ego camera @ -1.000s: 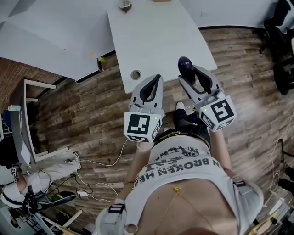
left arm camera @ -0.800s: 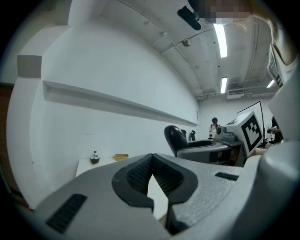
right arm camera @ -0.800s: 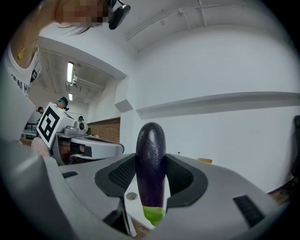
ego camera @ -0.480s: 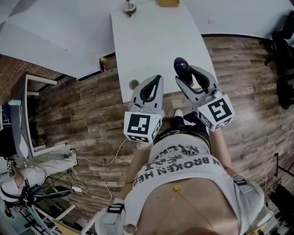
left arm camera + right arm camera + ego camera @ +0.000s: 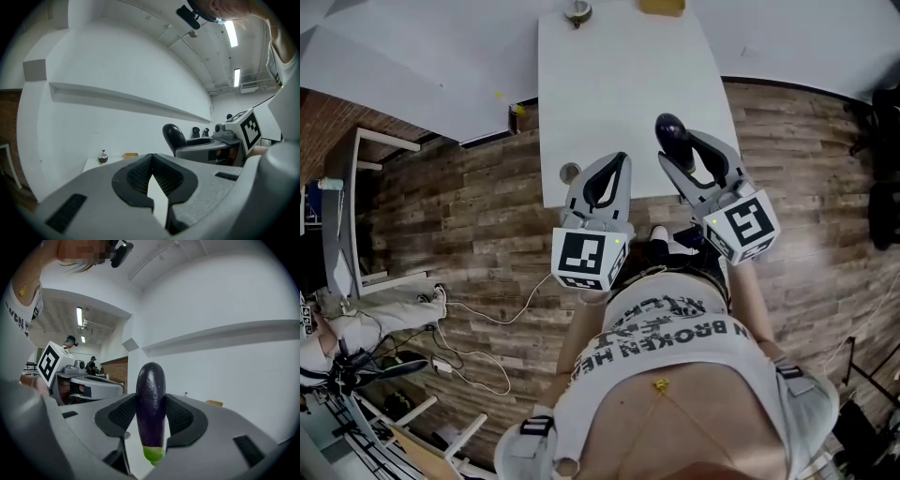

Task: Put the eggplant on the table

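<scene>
A dark purple eggplant [image 5: 151,404] with a green stem end stands upright between the pads of my right gripper [image 5: 151,399], which is shut on it. In the head view the eggplant [image 5: 671,129] and right gripper [image 5: 680,145] hang over the near right part of the white table [image 5: 619,84]. My left gripper [image 5: 622,161] is beside it over the table's near edge, shut, its tips touching with nothing between them [image 5: 151,157]. The left gripper view also shows the eggplant [image 5: 173,136] and the table [image 5: 93,164].
A small brown round object [image 5: 576,11] and a yellow block [image 5: 661,7] sit at the table's far end. A grey round piece [image 5: 569,172] lies at the near left corner. Wooden floor surrounds the table, with a metal frame [image 5: 356,216] and cables [image 5: 487,328] at left.
Both grippers have moved forward over the table's near edge. The right gripper's hold on the eggplant is unchanged, and the left stays shut.
</scene>
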{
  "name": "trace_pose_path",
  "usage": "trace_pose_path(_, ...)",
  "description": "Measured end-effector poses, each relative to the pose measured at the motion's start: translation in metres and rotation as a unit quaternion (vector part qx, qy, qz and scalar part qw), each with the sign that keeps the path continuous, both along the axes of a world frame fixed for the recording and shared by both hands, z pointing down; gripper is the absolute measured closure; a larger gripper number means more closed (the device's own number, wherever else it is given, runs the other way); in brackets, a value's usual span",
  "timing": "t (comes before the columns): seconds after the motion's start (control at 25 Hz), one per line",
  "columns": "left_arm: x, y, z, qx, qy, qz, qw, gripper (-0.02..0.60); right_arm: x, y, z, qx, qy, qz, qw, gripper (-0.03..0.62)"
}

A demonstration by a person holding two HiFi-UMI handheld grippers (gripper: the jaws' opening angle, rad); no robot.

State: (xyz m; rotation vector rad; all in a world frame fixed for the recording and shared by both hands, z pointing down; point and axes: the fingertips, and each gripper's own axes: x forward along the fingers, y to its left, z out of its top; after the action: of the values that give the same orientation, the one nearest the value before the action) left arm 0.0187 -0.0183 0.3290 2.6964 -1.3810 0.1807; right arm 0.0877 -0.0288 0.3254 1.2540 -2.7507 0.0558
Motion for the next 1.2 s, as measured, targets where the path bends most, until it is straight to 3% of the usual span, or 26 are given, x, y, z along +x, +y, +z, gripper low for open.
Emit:
trace_pose_path(0.36,-0.014,-0.017,0.008,-0.008,0.004,-0.009,0.9999,0.577,-0.014,-0.015,0.008,-0.010,0.003,-0.008,1.000,0.396)
trace_pose_path(0.76,-0.026,-0.060,-0.003,0.000,0.008,0.044,0.9990,0.577,-0.034,-0.048,0.009,-0.006,0.040,0.028,0.999,0.396)
trace_pose_path(1.2,-0.064,-0.108,-0.002,0.010,0.020,0.079,0.9967,0.577,-0.081,-0.095,0.013,-0.004,0.071,0.059,0.996,0.396)
